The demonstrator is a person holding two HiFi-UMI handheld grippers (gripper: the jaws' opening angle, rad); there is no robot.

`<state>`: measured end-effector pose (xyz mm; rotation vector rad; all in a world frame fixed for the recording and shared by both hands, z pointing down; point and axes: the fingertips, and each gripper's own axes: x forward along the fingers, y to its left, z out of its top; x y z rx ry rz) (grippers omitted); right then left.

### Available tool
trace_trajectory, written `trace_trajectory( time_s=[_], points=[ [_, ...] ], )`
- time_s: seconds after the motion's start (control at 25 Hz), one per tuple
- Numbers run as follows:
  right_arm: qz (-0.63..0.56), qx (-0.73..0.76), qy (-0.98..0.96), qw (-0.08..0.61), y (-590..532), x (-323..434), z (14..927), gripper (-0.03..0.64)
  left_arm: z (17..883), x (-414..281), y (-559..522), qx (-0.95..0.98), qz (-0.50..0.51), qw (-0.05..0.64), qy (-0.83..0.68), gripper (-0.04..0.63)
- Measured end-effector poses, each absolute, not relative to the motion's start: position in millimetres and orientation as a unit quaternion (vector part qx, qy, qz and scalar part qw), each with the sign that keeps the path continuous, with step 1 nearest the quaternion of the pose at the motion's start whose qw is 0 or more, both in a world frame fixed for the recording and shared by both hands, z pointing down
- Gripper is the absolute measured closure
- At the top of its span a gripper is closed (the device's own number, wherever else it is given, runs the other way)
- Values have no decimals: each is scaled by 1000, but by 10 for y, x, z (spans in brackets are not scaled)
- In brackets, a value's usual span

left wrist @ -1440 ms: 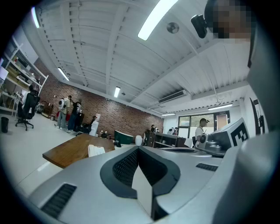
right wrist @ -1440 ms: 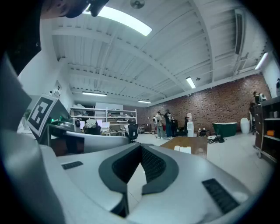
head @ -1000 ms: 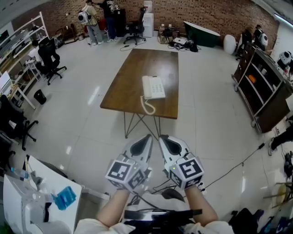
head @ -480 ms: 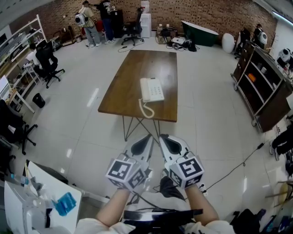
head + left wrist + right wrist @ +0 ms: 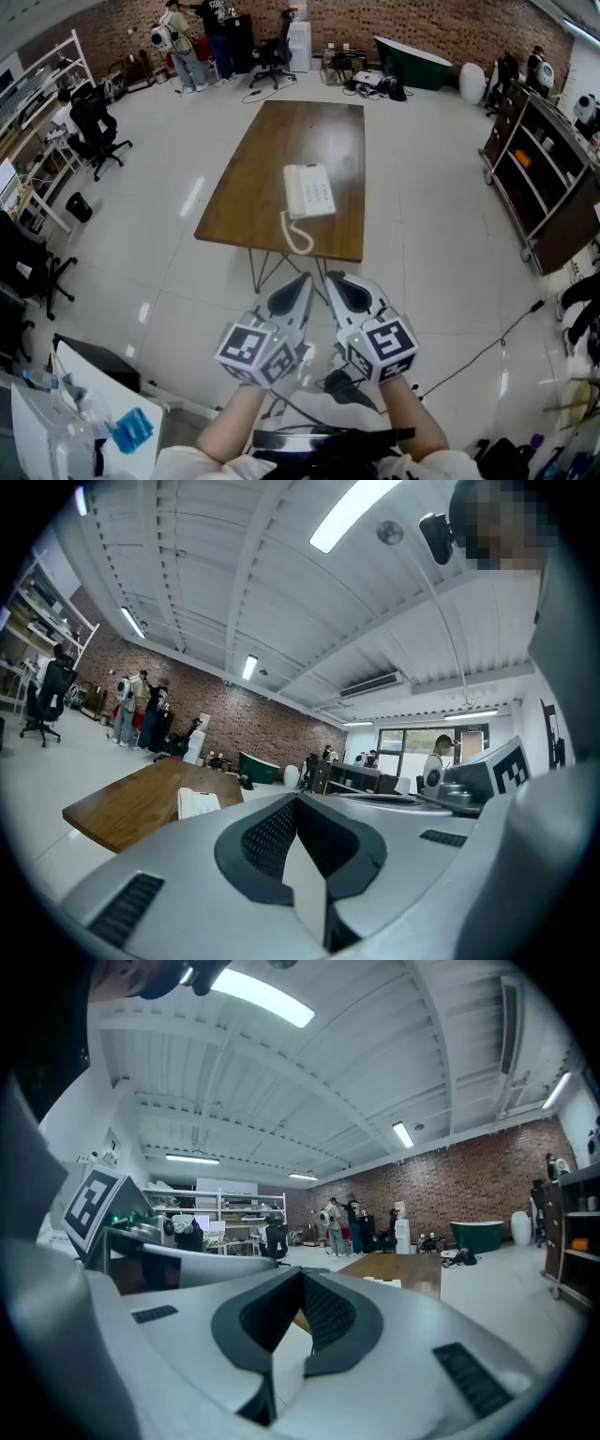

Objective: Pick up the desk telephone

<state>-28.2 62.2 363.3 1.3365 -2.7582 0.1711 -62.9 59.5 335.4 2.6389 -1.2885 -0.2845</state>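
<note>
You held the left tool [image 5: 302, 280] and the right tool [image 5: 332, 279] side by side in front of you. Both were fully shut with nothing in them, and each tool's own view showed its jaw tips meeting on air.

The phone [image 5: 309, 190] sat at 12 o'clock from the tools, well apart from them. It lay flat on the bench [image 5: 248, 192], towards that bench's near end. Its cord [image 5: 296, 236] curled from its 6 o'clock edge down to the near rim of the bench. The handset [image 5: 293, 191] seemed to lie along the phone's 9 o'clock side, with the keypad at 3 o'clock.

The step in hand looked like the walk-up, with no reach begun. To do it well, you needed to:

- Close on the bench's near edge squarely, minding the cable [image 5: 349, 386] on the floor by your feet.
- Open both tools before they crossed the rim, not above the phone.
- Take the body with one tool at 9 o'clock and the other at 3 o'clock. A one-sided grip on a light, smooth shell would likely have tipped it or let the handset slide off its cradle.
- Bring the jaws in low and level, then lift straight up and slowly, because the cord could have snagged on the rim.
</note>
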Motion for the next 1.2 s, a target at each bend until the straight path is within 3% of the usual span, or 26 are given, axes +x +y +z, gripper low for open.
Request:
trace_trajectory(
  time_s=[1.2],
  points=[
    [72, 391, -917, 35, -725, 76, 3748, 614, 3525, -298, -788, 860, -77, 102, -494, 595]
  ],
)
